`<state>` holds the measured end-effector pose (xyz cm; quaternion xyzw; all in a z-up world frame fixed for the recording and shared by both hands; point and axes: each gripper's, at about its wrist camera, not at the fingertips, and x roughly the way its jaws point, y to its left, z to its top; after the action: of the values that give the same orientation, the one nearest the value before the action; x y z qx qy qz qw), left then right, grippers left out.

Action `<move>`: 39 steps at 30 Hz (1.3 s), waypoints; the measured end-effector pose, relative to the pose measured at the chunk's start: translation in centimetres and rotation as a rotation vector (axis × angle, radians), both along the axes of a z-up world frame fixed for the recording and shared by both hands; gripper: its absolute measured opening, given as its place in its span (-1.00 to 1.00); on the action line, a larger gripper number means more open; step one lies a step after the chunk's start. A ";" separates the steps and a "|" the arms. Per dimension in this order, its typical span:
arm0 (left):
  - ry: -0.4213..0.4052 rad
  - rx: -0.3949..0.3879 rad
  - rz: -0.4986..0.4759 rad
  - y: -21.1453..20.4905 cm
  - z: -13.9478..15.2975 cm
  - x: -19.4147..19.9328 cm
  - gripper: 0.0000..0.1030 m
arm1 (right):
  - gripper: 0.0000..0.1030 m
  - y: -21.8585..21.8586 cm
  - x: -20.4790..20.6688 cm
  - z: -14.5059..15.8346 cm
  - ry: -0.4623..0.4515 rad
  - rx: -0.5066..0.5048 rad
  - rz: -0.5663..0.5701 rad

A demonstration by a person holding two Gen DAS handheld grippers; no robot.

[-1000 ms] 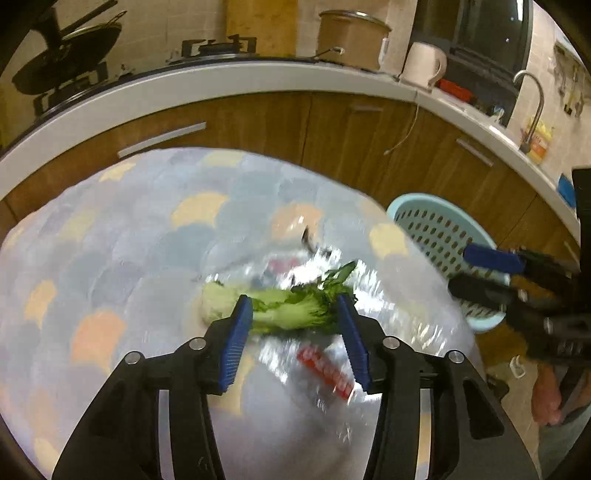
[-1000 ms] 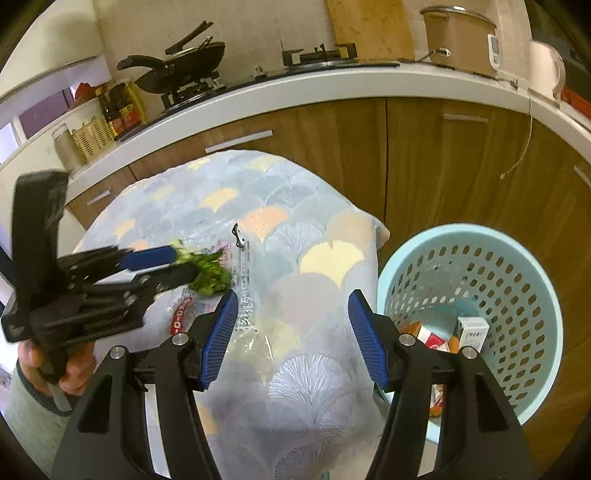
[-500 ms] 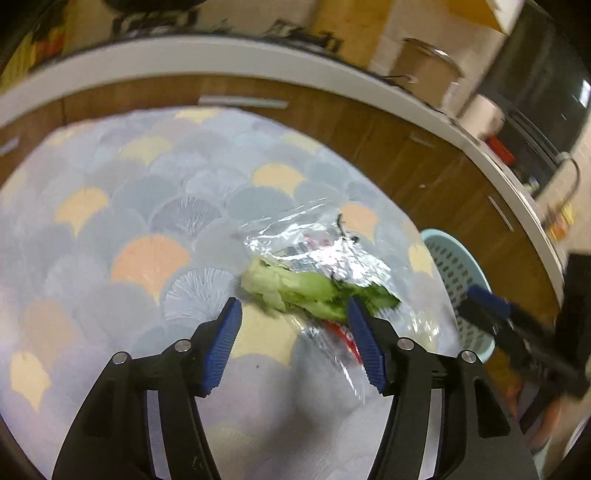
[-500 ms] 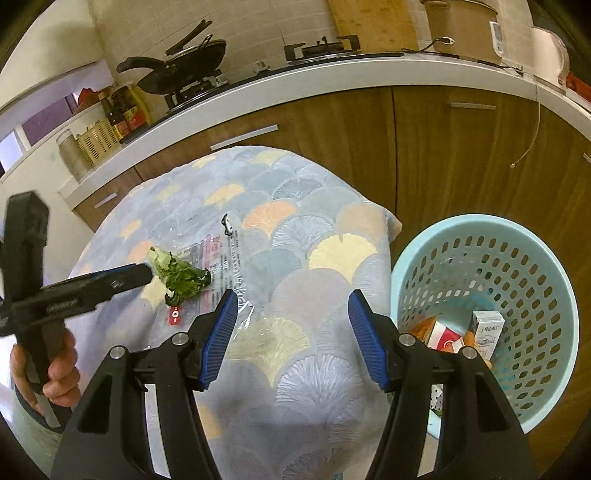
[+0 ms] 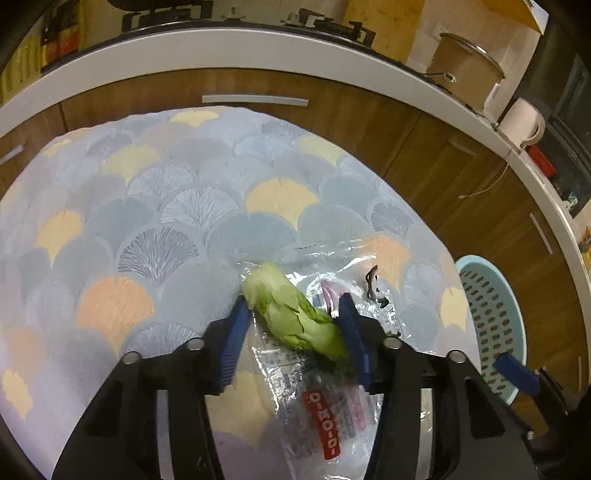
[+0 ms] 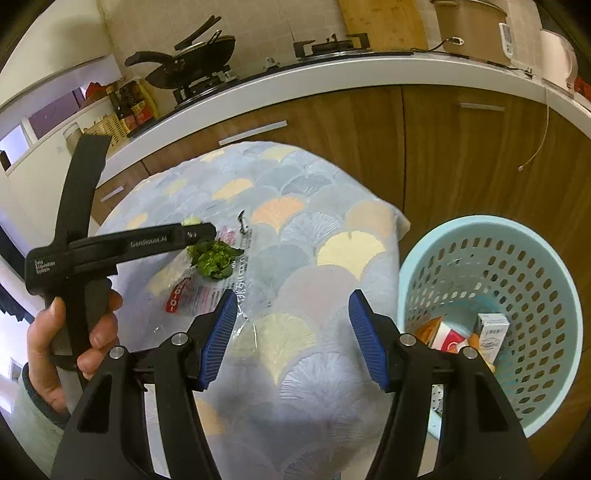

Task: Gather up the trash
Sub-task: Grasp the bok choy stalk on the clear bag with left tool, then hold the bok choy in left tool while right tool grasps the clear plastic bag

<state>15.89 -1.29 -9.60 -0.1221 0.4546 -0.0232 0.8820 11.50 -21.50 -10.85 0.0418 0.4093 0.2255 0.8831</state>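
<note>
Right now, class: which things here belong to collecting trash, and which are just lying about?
Job:
vegetable scrap
plastic wrapper
basket
left gripper
right gripper

Lying about:
wok
rice cooker
kettle
tablecloth

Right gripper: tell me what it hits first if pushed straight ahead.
Nothing lies between the open right gripper fingers; straight ahead it would probably meet the fan-patterned pastel tablecloth first, though depth is unclear.

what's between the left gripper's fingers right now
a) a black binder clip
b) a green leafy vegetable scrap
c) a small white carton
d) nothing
b: in the left wrist view the left gripper has its blue pads against both sides of the green vegetable scrap, above the clear plastic wrapper.
</note>
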 end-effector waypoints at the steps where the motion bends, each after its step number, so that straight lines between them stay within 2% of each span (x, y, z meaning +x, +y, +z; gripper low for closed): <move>1: -0.008 -0.024 -0.010 0.3 0.1 -0.1 -0.36 | 0.15 0.3 0.0 -0.1 0.002 -0.001 0.005; 2: -0.019 -0.074 -0.027 0.8 0.1 -0.5 -0.52 | 0.15 0.6 0.0 -0.2 0.005 -0.005 0.013; 4: -0.049 -0.124 -0.033 1.7 0.5 -1.5 -0.52 | 0.15 1.4 0.1 -0.3 0.009 -0.004 0.028; 7: -0.087 -0.136 -0.024 2.7 1.3 -2.6 -0.53 | 0.16 2.3 0.0 -0.5 0.019 0.007 0.054; 13: -0.159 -0.225 -0.039 4.5 3.4 -4.4 -0.53 | 0.29 4.7 -0.5 -1.1 0.038 0.004 0.105; 15: -0.171 -0.262 -0.048 4.9 4.0 -4.8 -0.53 | 0.39 5.8 -0.7 -1.3 0.051 0.012 0.126; 18: -0.168 -0.284 -0.046 5.5 3.9 -5.2 -0.53 | 0.41 8.2 -0.5 -1.9 0.070 -0.073 0.100; 21: -0.170 -0.309 -0.030 6.5 3.6 -5.9 -0.53 | 0.40 10.9 -1.6 -2.5 -0.015 -0.265 0.084; 22: -0.175 -0.316 -0.024 7.0 3.7 -6.2 -0.53 | 0.40 11.3 -1.9 -2.5 -0.030 -0.290 0.081; 24: -0.176 -0.371 -0.012 8.6 3.4 -6.8 -0.53 | 0.40 11.2 -1.8 -2.6 -0.019 -0.274 0.075; 26: -0.174 -0.380 0.015 10.0 3.2 -7.3 -0.53 | 0.40 11.0 -1.8 -2.5 -0.015 -0.264 0.074; 29: -0.163 -0.415 0.000 11.3 2.9 -8.0 -0.53 | 0.39 11.2 -1.9 -2.5 -0.025 -0.285 0.072; 35: -0.158 -0.361 -0.025 12.6 2.9 -9.0 -0.53 | 0.39 11.4 -1.6 -2.7 -0.023 -0.287 0.063; 37: -0.127 -0.311 -0.016 13.1 2.4 -9.2 -0.55 | 0.40 11.5 -1.7 -2.7 -0.021 -0.286 0.058; 39: -0.108 -0.304 -0.024 13.7 1.9 -9.4 -0.60 | 0.39 11.3 -1.8 -2.6 -0.018 -0.275 0.058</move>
<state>6.54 12.45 -7.67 -0.2471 0.3990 -0.1087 0.8763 9.71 -10.15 -13.44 -0.0937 0.4295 0.1931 0.8772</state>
